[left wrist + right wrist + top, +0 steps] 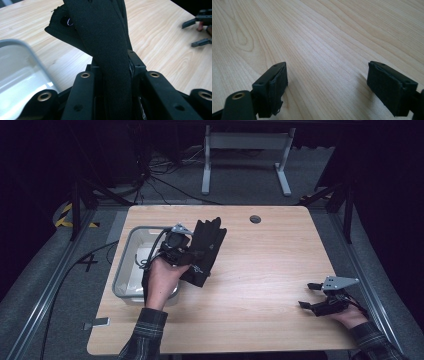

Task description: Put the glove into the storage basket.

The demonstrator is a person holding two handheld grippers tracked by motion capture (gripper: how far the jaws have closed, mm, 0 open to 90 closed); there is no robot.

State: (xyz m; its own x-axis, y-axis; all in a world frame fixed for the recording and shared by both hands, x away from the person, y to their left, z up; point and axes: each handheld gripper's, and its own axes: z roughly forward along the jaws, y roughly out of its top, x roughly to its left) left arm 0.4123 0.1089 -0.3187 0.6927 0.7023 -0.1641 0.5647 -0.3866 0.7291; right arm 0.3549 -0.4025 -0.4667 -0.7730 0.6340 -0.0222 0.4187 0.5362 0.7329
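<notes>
A black glove (209, 245) hangs in the air with my left gripper (194, 256) shut on it, just right of a grey bin (123, 265) and above the wooden table (270, 265). In the left gripper view the glove (105, 47) rises as a thick dark band between the jaws of the left gripper (116, 73), which press on it from both sides. My right gripper (307, 295) rests low over the table near its front right corner, open, and points left. The right gripper view has the open right gripper (327, 85) with bare wood between its pads.
The bin (22, 65) looks white inside and sits at the table's left side. A round cable hole (255, 219) lies near the far edge. The right gripper (198, 32) appears far off in the left gripper view. A white table frame (245, 155) stands on the floor behind.
</notes>
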